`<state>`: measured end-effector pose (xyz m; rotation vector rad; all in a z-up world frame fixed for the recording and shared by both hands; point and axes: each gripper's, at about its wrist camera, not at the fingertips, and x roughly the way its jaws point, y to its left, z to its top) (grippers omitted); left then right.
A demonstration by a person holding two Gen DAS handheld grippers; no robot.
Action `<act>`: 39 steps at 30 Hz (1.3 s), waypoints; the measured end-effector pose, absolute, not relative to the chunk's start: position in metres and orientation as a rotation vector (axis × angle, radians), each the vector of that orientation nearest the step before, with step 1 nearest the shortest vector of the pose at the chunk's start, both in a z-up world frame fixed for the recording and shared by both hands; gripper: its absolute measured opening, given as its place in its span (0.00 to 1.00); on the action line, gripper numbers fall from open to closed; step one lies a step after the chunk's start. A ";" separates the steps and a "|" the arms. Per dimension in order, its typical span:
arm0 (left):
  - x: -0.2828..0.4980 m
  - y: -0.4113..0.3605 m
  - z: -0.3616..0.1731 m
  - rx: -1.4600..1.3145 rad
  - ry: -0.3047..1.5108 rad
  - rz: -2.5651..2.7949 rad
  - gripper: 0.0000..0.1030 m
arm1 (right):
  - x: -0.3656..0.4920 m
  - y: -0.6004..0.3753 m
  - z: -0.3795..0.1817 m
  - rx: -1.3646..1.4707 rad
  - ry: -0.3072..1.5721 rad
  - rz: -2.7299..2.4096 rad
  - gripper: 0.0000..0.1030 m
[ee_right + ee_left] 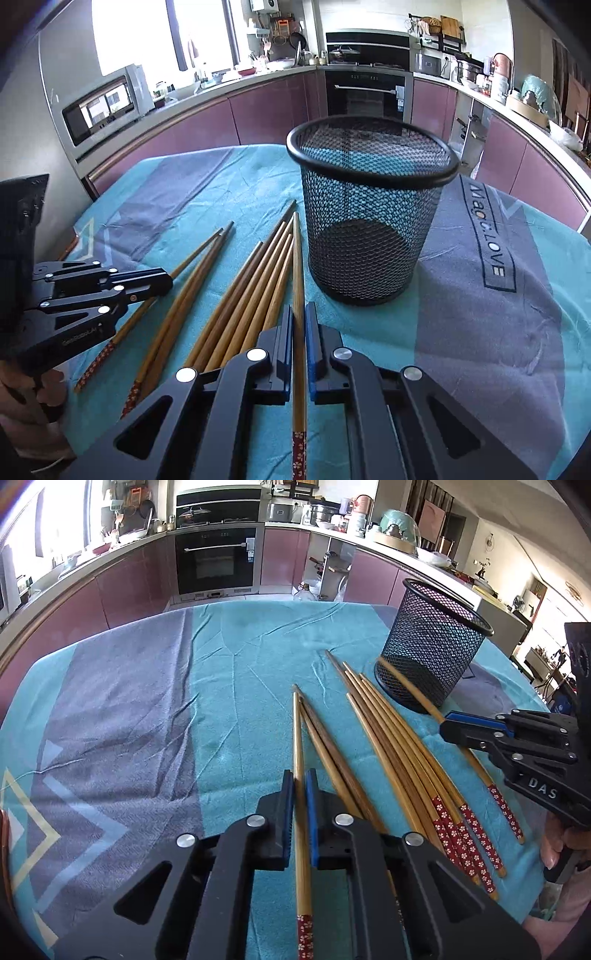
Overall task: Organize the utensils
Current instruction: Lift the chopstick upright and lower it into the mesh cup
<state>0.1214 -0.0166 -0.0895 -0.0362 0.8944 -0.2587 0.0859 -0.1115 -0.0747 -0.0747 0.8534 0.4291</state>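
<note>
The mesh cup (pixel 373 206) stands upright and empty on the teal cloth (pixel 240 686), and every chopstick is still outside it, lying on the cloth to the left of the cup as the right wrist view shows it; so the sorting looks barely begun.

The right gripper (pixel 299 325) is clenched on 1 chopstick (pixel 297 266), the one nearest the cup, whose thin tip reaches just beside the cup's wall; the blue pads sit tight against the shaft on both sides. The left gripper (pixel 300 794) is likewise clamped on 1 chopstick (pixel 296 738), the one farthest from the cup. Between those 2, a loose bundle (pixel 399 746) of about 6 lies fanned, with 2 more darker sticks just beside the left gripper's stick.

Risks from here, as I judge them:

- each stick seems gripped toward its patterned end, so the long free end may droop or swivel in the pads when lifted;
- the left stick lies against a darker neighbour (pixel 325 746), which may drag along or roll;
- the cup is light mesh; a tip striking its rim (pixel 369 155) or catching the wall could tip it over;
- both hands heading to 1 opening may collide.
</note>
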 end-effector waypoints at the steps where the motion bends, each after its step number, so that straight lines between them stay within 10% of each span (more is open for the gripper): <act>1: 0.121 -0.015 -0.087 -0.040 0.890 -0.262 0.07 | 0.083 -0.113 -0.071 -0.069 0.844 0.440 0.05; 39: 0.155 -0.058 0.166 -0.189 0.408 -0.585 0.07 | 0.122 -0.174 0.079 0.116 0.334 0.422 0.05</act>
